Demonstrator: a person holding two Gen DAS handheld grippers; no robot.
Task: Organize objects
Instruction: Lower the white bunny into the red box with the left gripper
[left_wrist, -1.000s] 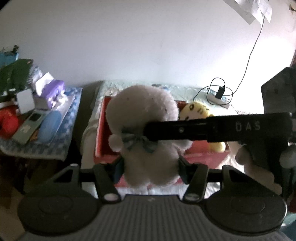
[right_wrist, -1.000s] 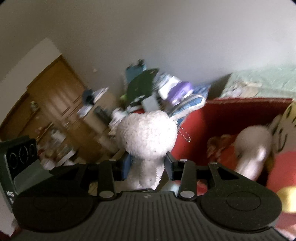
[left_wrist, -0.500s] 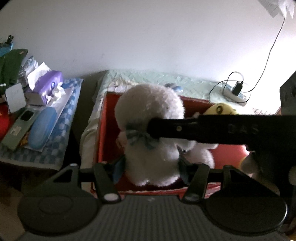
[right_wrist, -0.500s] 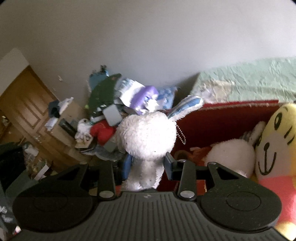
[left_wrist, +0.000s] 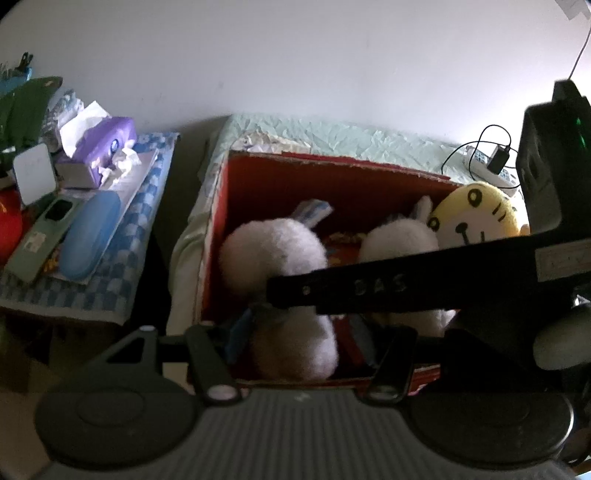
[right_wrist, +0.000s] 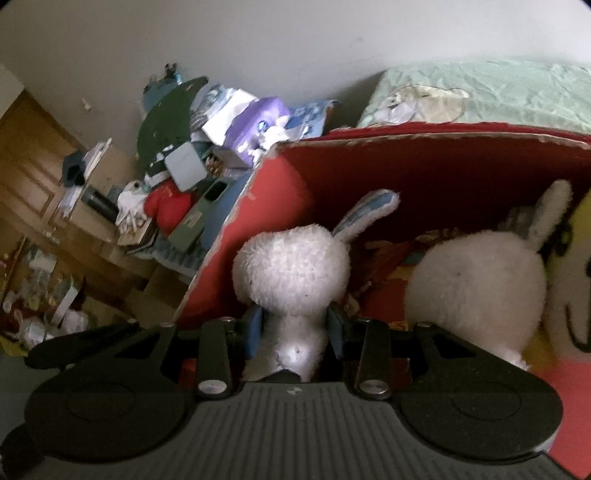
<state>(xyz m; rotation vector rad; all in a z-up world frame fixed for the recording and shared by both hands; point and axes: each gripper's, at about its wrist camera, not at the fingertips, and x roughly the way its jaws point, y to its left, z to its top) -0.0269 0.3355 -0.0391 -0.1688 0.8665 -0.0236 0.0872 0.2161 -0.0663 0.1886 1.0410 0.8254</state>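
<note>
Grip status: left hand-held gripper (left_wrist: 301, 343) pinches a white plush rabbit (left_wrist: 280, 266) at the body; right hand-held gripper (right_wrist: 293, 330) pinches the same rabbit below the head. Rabbit sits low inside the red box (left_wrist: 332, 177) on the bed (left_wrist: 332, 131). Risk: uneven release may tip it against the box wall. A second white rabbit (right_wrist: 476, 277) and yellow plush (left_wrist: 476, 214) crowd the right side; the cluttered desk (left_wrist: 122, 236) stands left.

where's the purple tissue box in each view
Left wrist: purple tissue box at upper left, on the cluttered side table, left of the red box.
Right wrist: purple tissue box upper middle-left, beyond the red box's left corner.
Shared landmark: the red box's torn far rim.
</note>
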